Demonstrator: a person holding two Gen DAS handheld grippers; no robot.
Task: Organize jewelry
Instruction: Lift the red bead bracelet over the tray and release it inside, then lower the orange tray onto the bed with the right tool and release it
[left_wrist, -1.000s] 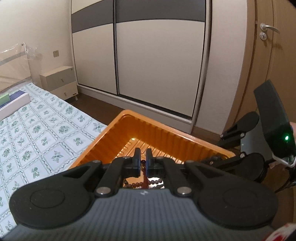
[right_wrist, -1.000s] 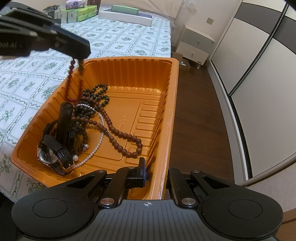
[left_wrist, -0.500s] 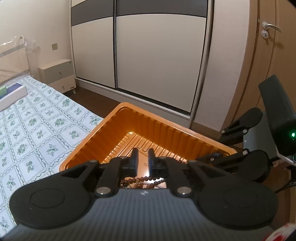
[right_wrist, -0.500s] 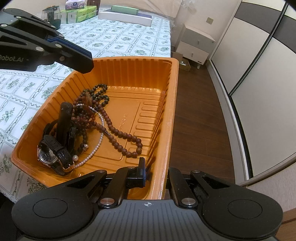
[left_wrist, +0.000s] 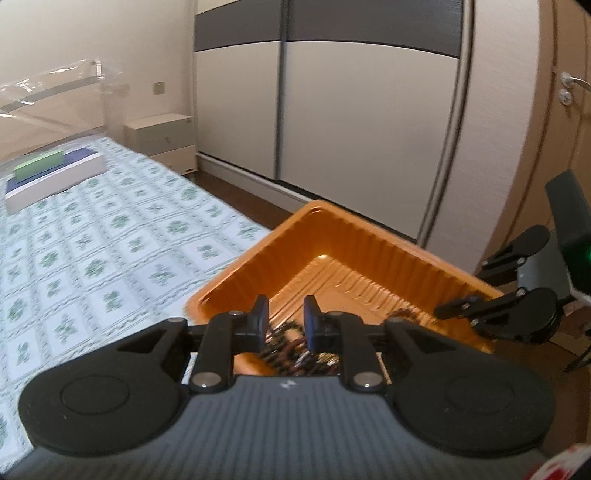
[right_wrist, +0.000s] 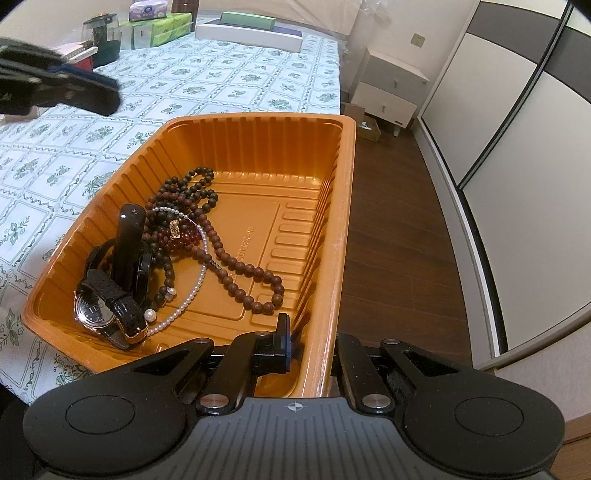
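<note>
An orange ribbed tray (right_wrist: 258, 147) sits on the corner of a bed and holds brown bead strands (right_wrist: 236, 266), a pearl strand (right_wrist: 192, 295), dark red beads with a gold charm (right_wrist: 177, 232) and black-strapped watches (right_wrist: 107, 299). My right gripper (right_wrist: 310, 332) is shut on the tray's near right rim, one finger inside and one outside. My left gripper (left_wrist: 284, 319) is open and empty, raised above the tray's (left_wrist: 369, 251) left side. It also shows in the right wrist view (right_wrist: 74, 92), above the bed at upper left.
The bed has a floral cover (right_wrist: 221, 81). Tissue packs (right_wrist: 159, 29), a dark jar (right_wrist: 103, 37) and a flat white box with a green one on top (right_wrist: 251, 29) lie at its far end. A nightstand (right_wrist: 391, 92), wardrobe doors (left_wrist: 351, 122) and wood floor (right_wrist: 391, 221) lie beyond.
My left gripper let go of the red bead strand, which dropped into the tray. It opened, rose and moved away to the left. The right gripper kept its hold on the tray rim.
</note>
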